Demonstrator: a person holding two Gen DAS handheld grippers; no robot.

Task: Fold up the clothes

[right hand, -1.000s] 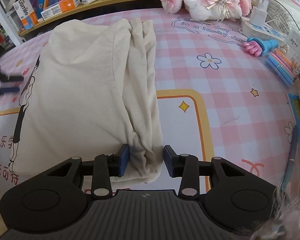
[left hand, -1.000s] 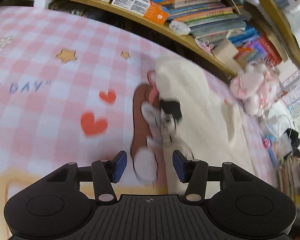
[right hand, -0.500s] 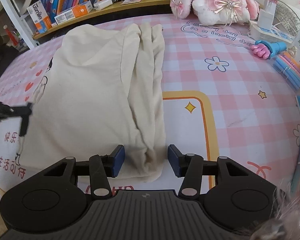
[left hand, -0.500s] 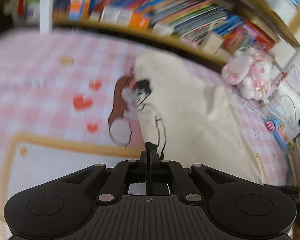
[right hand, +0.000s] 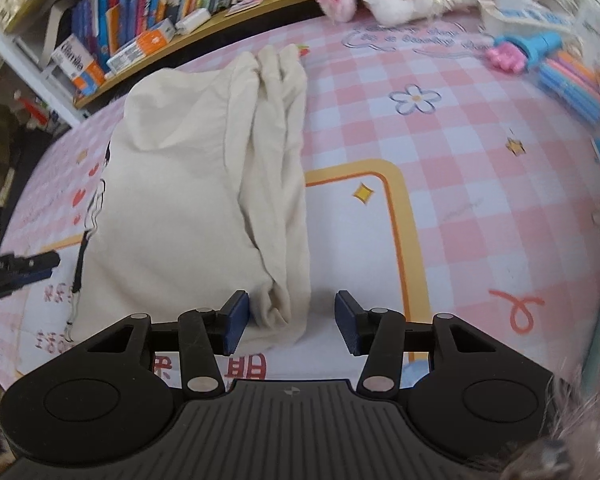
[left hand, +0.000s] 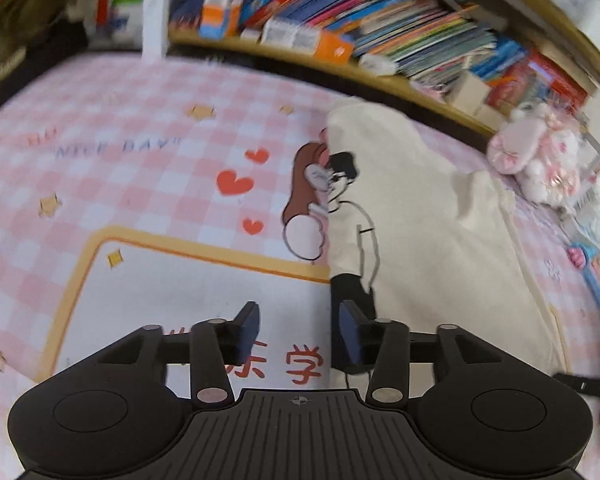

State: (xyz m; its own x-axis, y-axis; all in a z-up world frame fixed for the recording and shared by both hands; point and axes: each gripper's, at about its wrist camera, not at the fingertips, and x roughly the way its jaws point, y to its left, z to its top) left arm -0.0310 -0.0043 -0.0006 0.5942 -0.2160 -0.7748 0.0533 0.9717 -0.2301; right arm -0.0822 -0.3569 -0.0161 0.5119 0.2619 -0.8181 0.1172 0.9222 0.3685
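Handling this cream shirt (right hand: 188,200) means soft, light, floppy cloth: your left gripper (left hand: 298,330), jaws just reopened and empty, and your spread right gripper (right hand: 288,322) should pinch its lower-centre hem corners.

The left gripper (left hand: 298,330) is seen over the pink checked desk (left hand: 140,168), its jaws just opened, with nothing between them. The cream garment (left hand: 440,248) is spread just right of the jaws, its printed cartoon figure (left hand: 352,240) along the near edge. A bookshelf (left hand: 380,40) and a pink plush toy (left hand: 536,156) are seen behind
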